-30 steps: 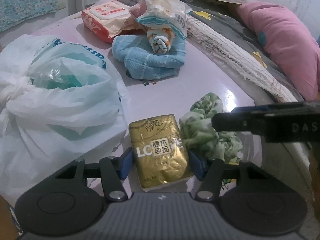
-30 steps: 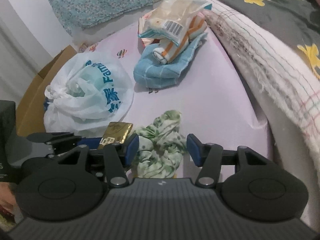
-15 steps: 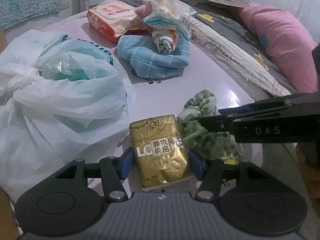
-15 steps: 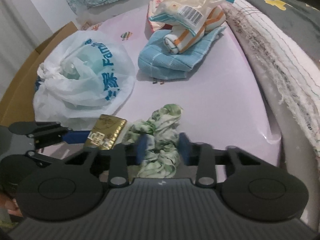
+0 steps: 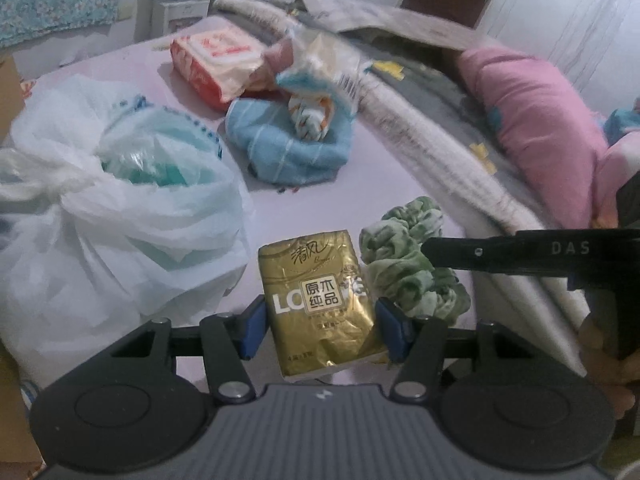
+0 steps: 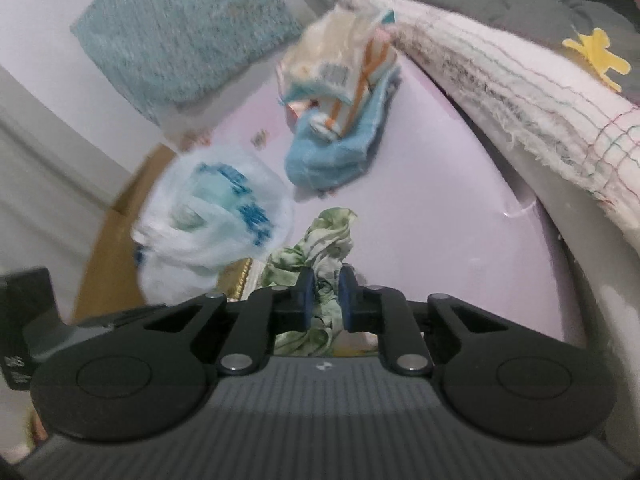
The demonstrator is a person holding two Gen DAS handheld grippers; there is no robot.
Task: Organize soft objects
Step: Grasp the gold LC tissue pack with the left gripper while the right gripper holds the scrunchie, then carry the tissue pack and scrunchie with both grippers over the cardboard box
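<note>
The left gripper clamps a gold tissue pack; only the right wrist view shows the right gripper pinched on the green scrunchie, beside that pack on the pink table; beyond lies a blue towel.

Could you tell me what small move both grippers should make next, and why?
Probably lift both straight up: the right gripper is shut on the green cloth and the left gripper holds the gold pack, both low over the table.
</note>
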